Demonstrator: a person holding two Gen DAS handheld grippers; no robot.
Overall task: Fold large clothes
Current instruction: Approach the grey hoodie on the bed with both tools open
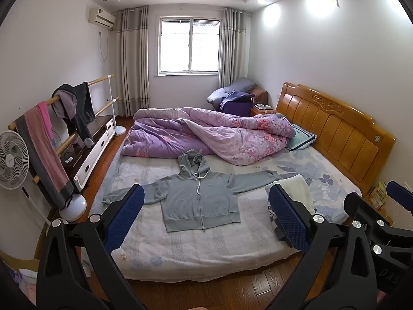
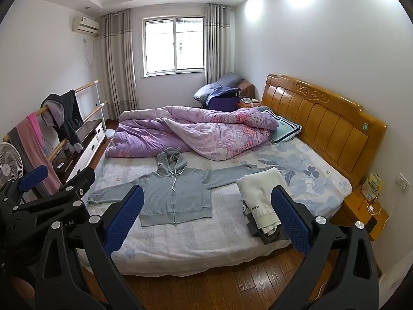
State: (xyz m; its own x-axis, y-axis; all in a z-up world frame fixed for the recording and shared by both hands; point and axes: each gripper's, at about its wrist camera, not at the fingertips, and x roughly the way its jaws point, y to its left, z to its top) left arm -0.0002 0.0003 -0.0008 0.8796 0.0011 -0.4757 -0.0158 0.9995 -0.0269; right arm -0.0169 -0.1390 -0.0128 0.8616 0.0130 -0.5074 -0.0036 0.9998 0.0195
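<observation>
Both grippers, left gripper (image 1: 206,214) & right gripper (image 2: 207,217), hang jaws wide, holding nothing. Grey hoodie (image 1: 198,199) lies flat w/ sleeves spread near bed (image 1: 180,255) front edge, probably ready for folding; folded pile (image 2: 260,201) just beside.

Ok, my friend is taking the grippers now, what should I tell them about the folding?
Left gripper: open, empty, held above the near edge of the bed.
Right gripper: open, empty, same height.
Grey hoodie: flat on the bed, zipped, sleeves spread wide, hood up top. Not folded yet.
Folded pile: cream garment on top, beside the hoodie's sleeve. Looks done.
Left to do: fold the hoodie's sleeves in, then the body, probably add it to the pile.
</observation>
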